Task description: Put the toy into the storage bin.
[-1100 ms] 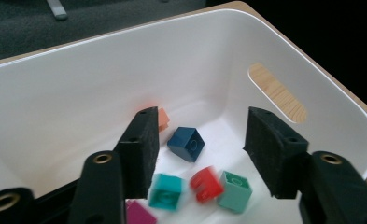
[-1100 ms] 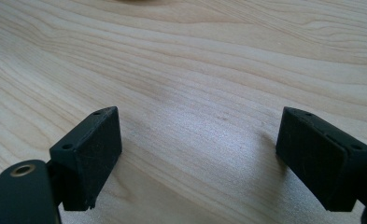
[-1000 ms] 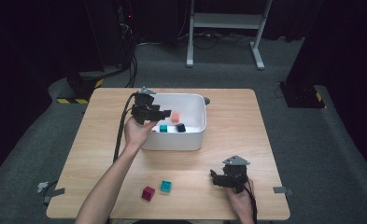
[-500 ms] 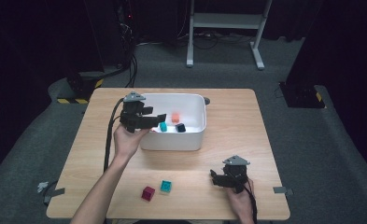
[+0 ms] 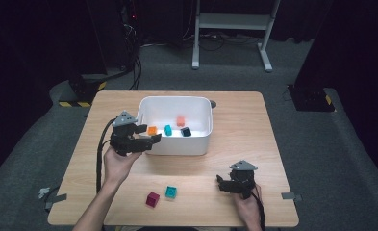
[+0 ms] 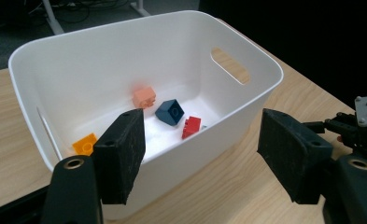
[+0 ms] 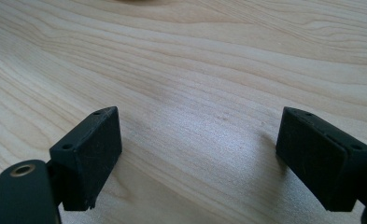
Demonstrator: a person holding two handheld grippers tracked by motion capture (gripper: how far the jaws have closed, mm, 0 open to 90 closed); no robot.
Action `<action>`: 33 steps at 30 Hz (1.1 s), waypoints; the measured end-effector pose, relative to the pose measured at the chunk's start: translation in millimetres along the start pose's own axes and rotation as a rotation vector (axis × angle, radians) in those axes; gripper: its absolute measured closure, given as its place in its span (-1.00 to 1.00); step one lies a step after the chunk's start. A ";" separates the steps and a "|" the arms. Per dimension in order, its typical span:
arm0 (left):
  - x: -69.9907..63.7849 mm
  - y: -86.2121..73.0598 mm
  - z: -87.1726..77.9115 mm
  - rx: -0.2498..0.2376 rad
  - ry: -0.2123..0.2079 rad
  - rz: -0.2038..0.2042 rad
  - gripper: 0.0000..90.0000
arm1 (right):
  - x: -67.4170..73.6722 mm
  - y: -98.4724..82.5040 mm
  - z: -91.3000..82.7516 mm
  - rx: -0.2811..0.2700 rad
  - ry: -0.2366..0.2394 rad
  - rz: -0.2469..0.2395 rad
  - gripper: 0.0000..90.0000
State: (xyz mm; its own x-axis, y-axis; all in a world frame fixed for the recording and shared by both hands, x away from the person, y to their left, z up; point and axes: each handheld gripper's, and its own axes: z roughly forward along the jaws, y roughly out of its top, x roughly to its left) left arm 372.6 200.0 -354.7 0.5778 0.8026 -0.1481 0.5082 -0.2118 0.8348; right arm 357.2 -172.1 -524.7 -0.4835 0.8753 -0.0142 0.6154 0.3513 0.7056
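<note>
White bin, high view: white plastic bin (image 5: 177, 144) on wooden table (image 5: 263, 125) holds orange, teal, salmon and dark blocks; left gripper (image 5: 145, 134) at its near-left rim, jaws just been opening, empty.
Table front: magenta block (image 5: 153, 199) beside teal block (image 5: 171, 192); right gripper (image 5: 220, 182) near.
Left gripper view: jaws apart, nothing between; dark blue block (image 6: 169, 112) in bin.
Right gripper view: jaws wide over bare wood.

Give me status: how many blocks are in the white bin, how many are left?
Done: four blocks sit in the white bin: orange, teal, salmon, dark blue. In hand: nothing; the left tool, its jaws just opened, is empty by the bin wall; the right tool rests open on the table. Left: magenta block and teal block.
</note>
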 end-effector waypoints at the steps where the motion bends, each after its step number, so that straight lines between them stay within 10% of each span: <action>1: -0.4 -3.2 -0.9 0.003 -0.007 -0.001 -0.31 | 0.0 0.0 0.0 0.000 0.000 0.000 -0.69; 33: -18.5 -135.6 -13.8 0.084 -0.010 -0.068 -0.29 | 0.0 0.0 0.0 0.000 0.000 0.001 -0.69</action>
State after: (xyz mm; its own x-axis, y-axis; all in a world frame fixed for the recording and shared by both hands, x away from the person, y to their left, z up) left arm 284.1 221.6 -457.9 0.5460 0.8115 -0.2084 0.5981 -0.2034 0.7751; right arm 357.2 -172.0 -524.7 -0.4830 0.8755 -0.0136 0.6158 0.3507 0.7055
